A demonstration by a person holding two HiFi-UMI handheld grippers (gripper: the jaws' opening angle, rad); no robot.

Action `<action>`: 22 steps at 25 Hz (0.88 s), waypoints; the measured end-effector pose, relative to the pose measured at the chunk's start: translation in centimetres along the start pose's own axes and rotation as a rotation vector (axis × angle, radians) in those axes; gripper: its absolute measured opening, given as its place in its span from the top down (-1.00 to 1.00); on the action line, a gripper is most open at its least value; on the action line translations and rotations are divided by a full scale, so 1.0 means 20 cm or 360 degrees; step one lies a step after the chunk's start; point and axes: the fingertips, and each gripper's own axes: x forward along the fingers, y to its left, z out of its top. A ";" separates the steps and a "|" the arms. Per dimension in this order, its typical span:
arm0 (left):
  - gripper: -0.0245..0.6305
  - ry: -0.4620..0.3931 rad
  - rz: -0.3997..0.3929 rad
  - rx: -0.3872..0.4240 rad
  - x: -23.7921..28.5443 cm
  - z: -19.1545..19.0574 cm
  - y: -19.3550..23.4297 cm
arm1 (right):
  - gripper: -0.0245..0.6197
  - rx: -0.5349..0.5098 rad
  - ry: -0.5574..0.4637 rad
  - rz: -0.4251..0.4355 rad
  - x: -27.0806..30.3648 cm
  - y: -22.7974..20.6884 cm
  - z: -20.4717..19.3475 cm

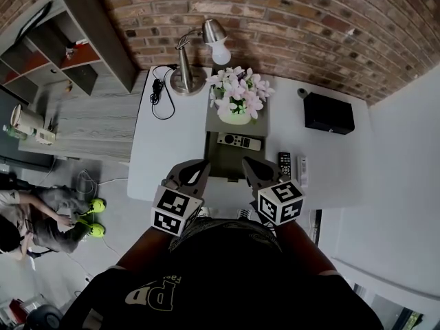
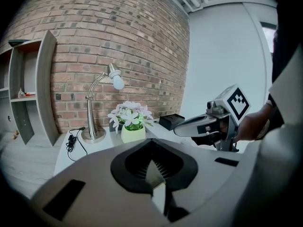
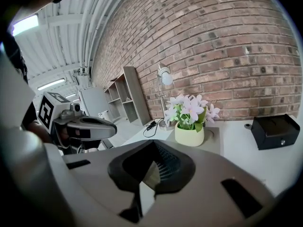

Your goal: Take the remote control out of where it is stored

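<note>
The left gripper (image 1: 195, 171) and right gripper (image 1: 252, 170), side by side at lower centre, are both pinched shut on nothing, while the remote (image 1: 239, 141) lies on the tray (image 1: 223, 162) at centre, just below the flowerpot (image 1: 235, 113).

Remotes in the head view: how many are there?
3: a grey remote on the tray before the flowerpot, a black remote right of the tray, a white remote beside it. More may be hidden.
</note>
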 end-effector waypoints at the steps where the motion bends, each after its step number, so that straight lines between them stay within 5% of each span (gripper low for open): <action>1: 0.91 0.0001 0.0002 0.0001 0.00 0.00 0.00 | 0.90 -0.0002 0.0003 0.0001 0.00 0.00 0.00; 12: 0.90 0.0028 0.0028 -0.0043 0.03 -0.03 0.05 | 0.90 -0.0027 0.0068 -0.0030 0.06 -0.05 -0.03; 22: 0.91 0.0165 0.0065 -0.0077 0.08 -0.16 0.10 | 0.84 -0.0315 0.0373 -0.0136 0.21 -0.27 -0.23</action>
